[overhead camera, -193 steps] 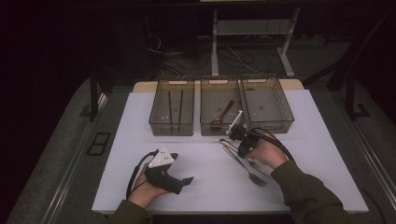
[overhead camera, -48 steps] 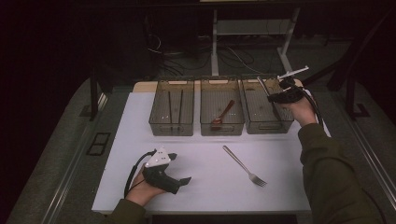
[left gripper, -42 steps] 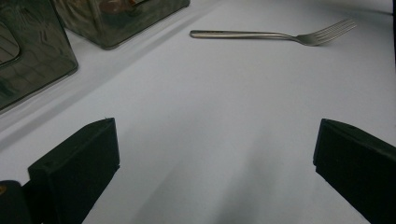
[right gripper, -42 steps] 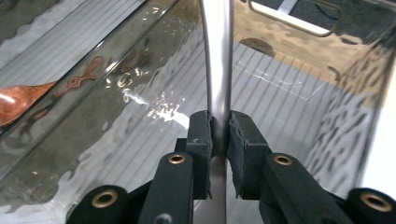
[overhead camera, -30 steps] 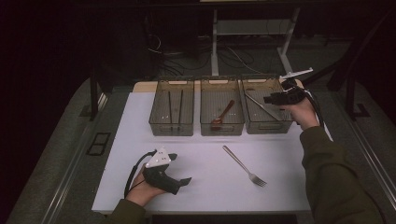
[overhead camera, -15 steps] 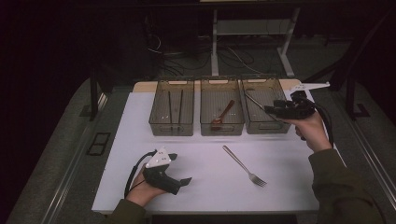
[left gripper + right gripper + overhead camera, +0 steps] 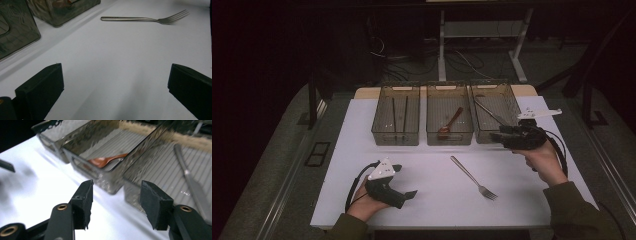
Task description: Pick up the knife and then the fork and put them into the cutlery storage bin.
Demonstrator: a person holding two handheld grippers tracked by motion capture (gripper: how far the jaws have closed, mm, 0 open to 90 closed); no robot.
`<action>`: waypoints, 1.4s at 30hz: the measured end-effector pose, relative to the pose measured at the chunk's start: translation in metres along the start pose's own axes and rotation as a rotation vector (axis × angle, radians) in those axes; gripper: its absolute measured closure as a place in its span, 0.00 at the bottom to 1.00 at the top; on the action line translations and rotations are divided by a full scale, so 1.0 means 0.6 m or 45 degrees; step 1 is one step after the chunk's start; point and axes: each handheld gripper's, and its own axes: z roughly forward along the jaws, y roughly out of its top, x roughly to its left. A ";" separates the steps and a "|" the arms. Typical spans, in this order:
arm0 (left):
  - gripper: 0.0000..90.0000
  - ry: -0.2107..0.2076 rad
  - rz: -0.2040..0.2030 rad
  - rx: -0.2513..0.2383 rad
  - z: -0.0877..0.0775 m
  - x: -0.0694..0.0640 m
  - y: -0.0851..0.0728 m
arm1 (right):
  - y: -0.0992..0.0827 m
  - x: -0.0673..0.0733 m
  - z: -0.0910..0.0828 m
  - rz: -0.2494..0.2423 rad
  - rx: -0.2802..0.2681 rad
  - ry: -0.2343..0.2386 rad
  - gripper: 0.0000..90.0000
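Still white desk (image 7: 362, 150) first: three smoky clear plastic bins (image 7: 449, 120) along far edge, steel knife (image 7: 487, 112) already in right one. Right gripper (image 7: 499, 136) beside that bin's front, jaws having just been opening, parted, empty; could clip bin wall swinging away. Left gripper (image 7: 409, 194) resting released. Steel fork (image 7: 473, 177) flat mid-desk: thin handle, easy to skid or pinch off-centre.

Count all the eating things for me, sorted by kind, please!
Chopsticks: 2, in the left bin
Spoon: 1, in the middle bin
Knife: 1, in the right bin
Fork: 1, on the white mat
Total: 5
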 end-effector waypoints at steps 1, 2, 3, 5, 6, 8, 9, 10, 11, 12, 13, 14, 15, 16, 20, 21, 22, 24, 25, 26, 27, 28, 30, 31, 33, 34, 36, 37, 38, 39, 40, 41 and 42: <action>0.00 0.000 0.000 -0.001 0.000 0.000 0.000 | -0.003 0.004 0.002 -0.003 0.015 0.004 0.48; 0.00 0.000 0.000 -0.001 0.000 0.000 0.000 | -0.007 0.009 0.003 -0.004 0.034 0.004 0.49; 0.00 0.000 -0.001 -0.001 0.000 0.000 0.000 | -0.010 0.013 0.005 -0.009 0.047 0.008 0.49; 0.00 -0.001 0.001 0.000 0.000 0.000 0.000 | -0.017 0.020 0.009 -0.010 0.069 0.024 0.50; 0.00 -0.001 0.002 -0.001 0.000 0.000 0.000 | -0.019 0.023 0.011 -0.009 0.086 0.025 0.50; 0.00 0.000 0.002 -0.004 -0.001 0.000 0.000 | -0.023 0.029 0.014 -0.012 0.117 0.023 0.51; 0.00 0.000 0.003 -0.004 -0.001 0.000 0.000 | -0.024 0.031 0.015 -0.013 0.126 0.023 0.52; 0.00 -0.001 0.004 -0.002 -0.001 0.000 0.000 | -0.025 0.033 0.015 -0.011 0.140 0.023 0.53; 0.00 -0.001 0.004 -0.001 0.000 0.000 0.000 | -0.026 0.036 0.015 -0.011 0.155 0.023 0.54; 0.00 -0.001 0.004 -0.001 0.000 0.000 0.000 | -0.027 0.038 0.016 -0.021 0.166 0.020 0.54; 0.00 -0.001 0.004 -0.001 0.000 0.001 0.000 | -0.028 0.041 0.017 -0.026 0.174 0.021 0.55; 0.00 -0.001 0.004 0.000 0.000 0.001 0.000 | -0.028 0.044 0.018 -0.026 0.185 0.024 0.55; 0.00 0.000 0.005 0.000 -0.001 0.000 0.000 | -0.028 0.047 0.019 -0.029 0.196 0.021 0.55; 0.00 -0.001 0.007 0.000 -0.001 0.000 0.000 | -0.028 0.050 0.020 -0.047 0.205 0.021 0.56; 0.00 -0.002 0.009 0.004 0.000 0.000 0.001 | -0.028 0.065 0.030 -0.055 0.290 0.022 0.59; 0.00 -0.001 0.008 0.003 0.000 0.000 0.001 | -0.027 0.068 0.033 -0.057 0.319 0.025 0.60; 0.00 -0.002 0.011 0.007 0.000 0.000 0.001 | -0.027 0.072 0.036 -0.057 0.344 0.022 0.60; 0.00 -0.001 0.015 0.008 0.000 0.000 0.001 | -0.027 0.080 0.043 -0.082 0.392 0.032 0.63; 0.00 -0.001 0.015 0.008 0.000 0.000 0.001 | -0.027 0.082 0.047 -0.089 0.419 0.034 0.64; 0.00 -0.001 0.013 0.007 0.000 -0.001 0.001 | -0.027 0.084 0.050 -0.082 0.448 0.038 0.65; 0.00 0.000 0.014 0.008 0.000 -0.001 0.001 | -0.027 0.086 0.054 -0.082 0.469 0.045 0.66; 0.00 -0.001 0.015 0.009 0.000 -0.001 0.001 | -0.028 0.088 0.057 -0.076 0.494 0.053 0.67; 0.00 -0.001 0.014 0.005 0.001 -0.001 0.001 | -0.028 0.091 0.065 -0.063 0.539 0.063 0.68; 0.00 -0.001 0.014 0.005 0.001 -0.001 0.001 | -0.029 0.093 0.069 -0.062 0.565 0.067 0.68; 0.00 -0.001 0.015 0.005 0.001 -0.001 0.001 | -0.031 0.098 0.078 -0.070 0.618 0.067 0.69; 0.00 -0.001 0.015 0.005 0.001 -0.001 0.001 | -0.033 0.101 0.083 -0.077 0.646 0.069 0.69; 0.00 -0.001 0.013 0.003 0.001 -0.001 0.000 | -0.035 0.106 0.091 -0.086 0.697 0.078 0.70; 0.00 -0.002 0.014 0.004 0.001 -0.001 0.001 | -0.036 0.110 0.095 -0.091 0.721 0.086 0.70; 0.00 -0.002 0.014 0.003 0.001 -0.002 0.001 | -0.037 0.112 0.099 -0.100 0.743 0.081 0.71; 0.00 -0.002 0.014 0.004 0.001 -0.002 0.001 | -0.038 0.114 0.102 -0.105 0.759 0.083 0.72; 0.00 -0.002 0.015 0.004 0.001 -0.002 0.001 | -0.038 0.116 0.106 -0.113 0.771 0.079 0.72; 0.00 -0.002 0.015 0.004 0.001 -0.002 0.001 | -0.039 0.118 0.109 -0.113 0.789 0.082 0.73; 0.00 -0.002 0.015 0.004 0.001 -0.002 0.001 | -0.039 0.120 0.112 -0.114 0.802 0.081 0.73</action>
